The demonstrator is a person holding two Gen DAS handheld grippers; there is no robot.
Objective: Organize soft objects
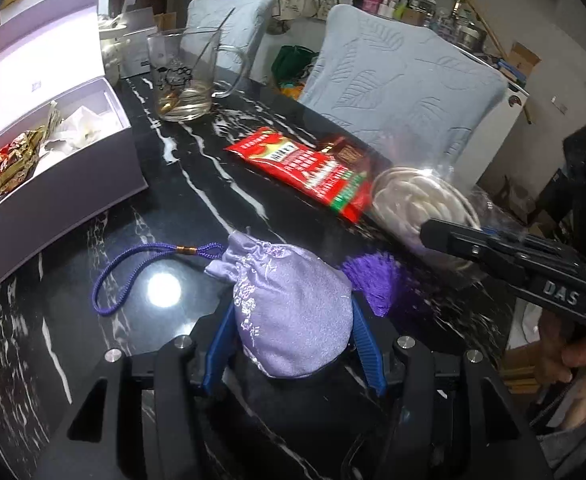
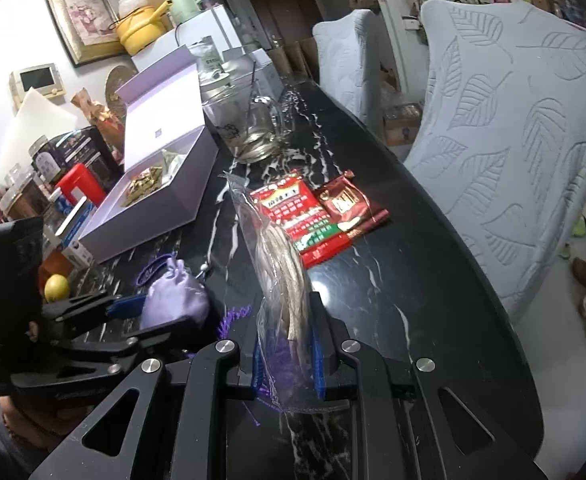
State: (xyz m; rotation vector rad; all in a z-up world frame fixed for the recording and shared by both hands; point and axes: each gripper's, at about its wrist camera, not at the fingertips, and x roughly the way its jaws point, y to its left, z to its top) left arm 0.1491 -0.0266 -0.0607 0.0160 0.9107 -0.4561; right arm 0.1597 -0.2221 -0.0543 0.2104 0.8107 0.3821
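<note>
A lilac satin drawstring pouch (image 1: 289,312) with a purple cord loop and a purple tassel (image 1: 373,280) sits on the black marble table (image 1: 173,208). My left gripper (image 1: 293,344) is shut on it, a blue pad pressing each side. In the right wrist view the same pouch (image 2: 177,300) shows at the left, inside the left gripper (image 2: 149,316). My right gripper (image 2: 289,360) is shut on a clear plastic bag with a coil of cream cord (image 2: 285,280), held upright. From the left wrist view, that bag (image 1: 413,204) hangs off the right gripper (image 1: 433,236).
An open lavender box (image 1: 53,160) with wrapped items stands at the left. Red snack packets (image 1: 309,168) lie mid-table, and a glass mug (image 1: 185,76) stands behind them. Two chairs with pale blue covers (image 1: 405,92) line the far edge. Jars and a yellow fruit (image 2: 57,286) crowd the left.
</note>
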